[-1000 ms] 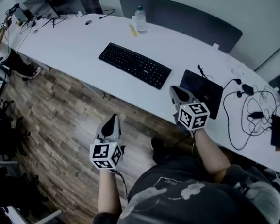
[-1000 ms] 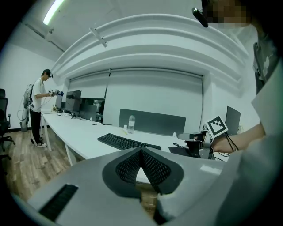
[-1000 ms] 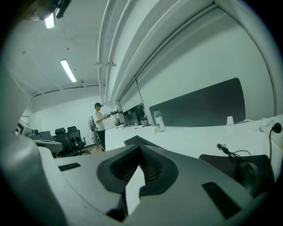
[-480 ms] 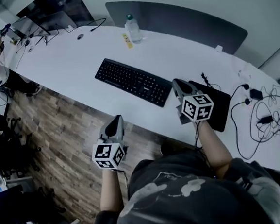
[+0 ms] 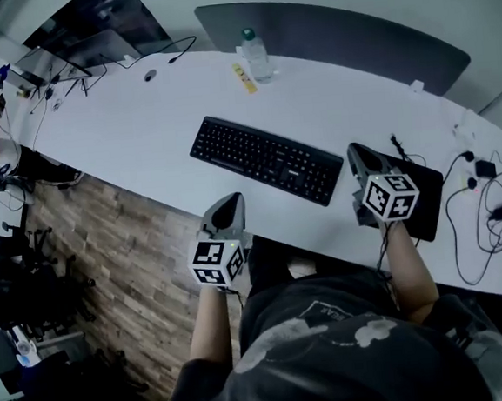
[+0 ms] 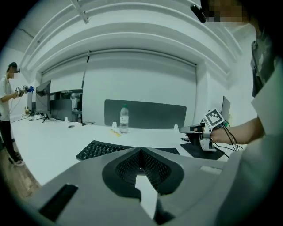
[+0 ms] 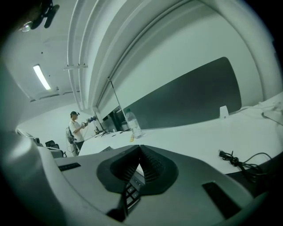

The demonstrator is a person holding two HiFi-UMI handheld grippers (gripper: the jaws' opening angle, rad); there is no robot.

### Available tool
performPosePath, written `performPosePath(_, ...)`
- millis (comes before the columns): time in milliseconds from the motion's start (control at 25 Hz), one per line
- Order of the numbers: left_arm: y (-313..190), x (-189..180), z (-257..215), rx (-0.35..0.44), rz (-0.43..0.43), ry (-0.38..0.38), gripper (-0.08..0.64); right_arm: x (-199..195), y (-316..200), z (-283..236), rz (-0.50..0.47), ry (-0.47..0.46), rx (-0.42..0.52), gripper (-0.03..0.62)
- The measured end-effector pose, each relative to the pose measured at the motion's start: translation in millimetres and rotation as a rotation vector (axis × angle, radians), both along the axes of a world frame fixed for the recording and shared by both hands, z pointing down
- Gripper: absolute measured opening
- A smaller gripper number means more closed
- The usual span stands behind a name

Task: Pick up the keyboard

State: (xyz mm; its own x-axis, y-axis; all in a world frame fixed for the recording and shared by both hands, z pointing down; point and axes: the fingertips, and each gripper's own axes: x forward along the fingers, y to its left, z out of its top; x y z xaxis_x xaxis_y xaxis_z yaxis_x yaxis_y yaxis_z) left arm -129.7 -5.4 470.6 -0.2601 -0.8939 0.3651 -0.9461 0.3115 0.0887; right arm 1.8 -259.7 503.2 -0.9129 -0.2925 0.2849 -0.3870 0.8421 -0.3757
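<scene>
Left gripper (image 5: 228, 208) and right gripper (image 5: 358, 153): both with jaws closed and empty, the left at the table (image 5: 122, 119) edge, the right just beside the right end of the keyboard (image 5: 265, 159), which lies flat on the table. Right gripper view only: keyboard keys below the jaw tips, and a standing person (image 7: 76, 128) outside the head view. Against a second ago: both grippers nearer the keyboard, the left no longer over the floor.
</scene>
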Motion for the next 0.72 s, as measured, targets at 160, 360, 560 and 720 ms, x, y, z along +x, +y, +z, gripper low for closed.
performPosePath(160, -18, -42, -3, -0.012, 0.124, -0.004, 0.002, -15, -4, 0, 0.103, 0.005, -0.015, 0.002)
performPosePath(360, -44, -82, 6, -0.084, 0.321, -0.016, 0.002, -25, -6, -11, 0.217, 0.038, 0.013, 0.002)
performPosePath(560, -64, -117, 10, -0.1, 0.435, -0.052, 0.002, -30, -5, -14, 0.316, 0.056, 0.003, 0.002)
performPosePath(720, -72, -137, 15, -0.133, 0.519, -0.097, 0.013, -46, 4, -17, 0.338, 0.073, 0.011, 0.002)
